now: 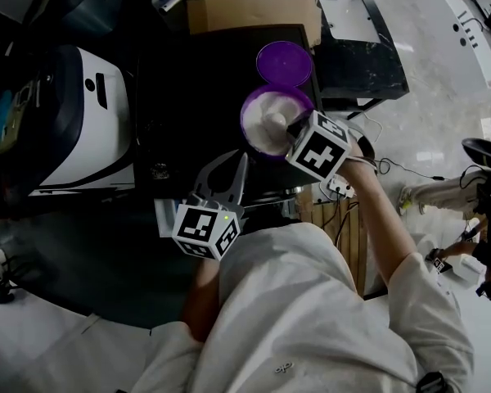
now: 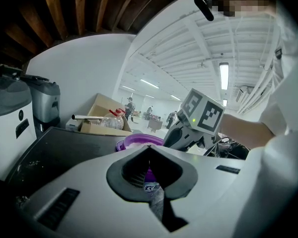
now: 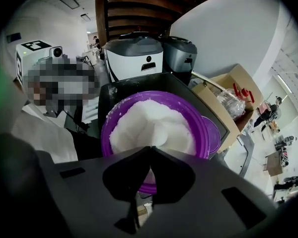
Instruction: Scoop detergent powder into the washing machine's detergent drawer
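Under the purple tub (image 1: 247,115), the black machine top (image 1: 188,113) is carrying the whole setup: flat, hard, glossy. The tub is sitting open. It's round with a thin plastic wall and a printed label on the side, and it's heaped to the rim with white powder (image 3: 134,113), fine and loosely clumping. Its purple lid (image 1: 284,62) is lying flat just beyond the tub, edges touching or nearly so.

Right gripper (image 3: 150,148) is reaching in from the tub's near-right side, aiming across the mouth. Its jaws are meeting at the tips, apparently pinching the handle of a white scoop (image 3: 165,131) whose bowl is lying in the powder. It's white on white, so the outline is reading faintly. Left gripper (image 2: 149,147) is pointing at the tub from the near-left with jaws drawn together, clamping nothing I can make out. The tub wall is showing just past the tips.

Key relation: the powder is lying dead ahead along the right gripper's jaw axis, so the right looks to be doing the scooping. The drawer isn't clearly showing. A pale rectangular piece (image 1: 165,217) near-left of the tub may be it; if so, the load is going back toward the person and leftward.
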The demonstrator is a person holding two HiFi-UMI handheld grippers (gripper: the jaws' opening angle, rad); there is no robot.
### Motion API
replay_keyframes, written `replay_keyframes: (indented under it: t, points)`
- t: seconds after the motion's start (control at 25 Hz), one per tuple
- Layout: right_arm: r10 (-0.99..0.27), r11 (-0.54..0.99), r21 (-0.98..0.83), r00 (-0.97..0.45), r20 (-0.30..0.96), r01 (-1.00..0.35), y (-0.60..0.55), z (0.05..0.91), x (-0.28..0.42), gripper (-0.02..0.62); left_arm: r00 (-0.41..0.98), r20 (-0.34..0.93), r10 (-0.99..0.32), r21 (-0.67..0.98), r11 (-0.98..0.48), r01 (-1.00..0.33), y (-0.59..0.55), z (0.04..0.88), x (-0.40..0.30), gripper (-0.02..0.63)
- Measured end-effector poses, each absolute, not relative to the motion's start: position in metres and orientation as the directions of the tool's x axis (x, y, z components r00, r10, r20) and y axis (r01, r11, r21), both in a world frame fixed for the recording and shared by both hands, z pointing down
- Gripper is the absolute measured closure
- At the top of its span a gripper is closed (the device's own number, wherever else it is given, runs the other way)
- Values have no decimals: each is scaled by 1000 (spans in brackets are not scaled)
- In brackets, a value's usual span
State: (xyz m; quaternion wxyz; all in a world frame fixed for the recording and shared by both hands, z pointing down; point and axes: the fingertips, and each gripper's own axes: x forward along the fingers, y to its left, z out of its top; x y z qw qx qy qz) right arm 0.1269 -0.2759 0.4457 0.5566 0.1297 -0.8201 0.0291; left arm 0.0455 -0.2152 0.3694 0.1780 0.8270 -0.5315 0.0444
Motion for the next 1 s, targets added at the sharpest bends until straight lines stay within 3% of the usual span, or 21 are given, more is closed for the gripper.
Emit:
replay_keyframes:
  t: [0.6,1.0]
  points:
    - [-25,967,-100,-478,878,-235,-248,434,108,583,422,263,-868,245,-363,-899,-213,370,44,588]
    - [-45,937,-160,-560,827,-311,-251,428,112,583,424,265,-866,240,-367,-899,-213,369,45,588]
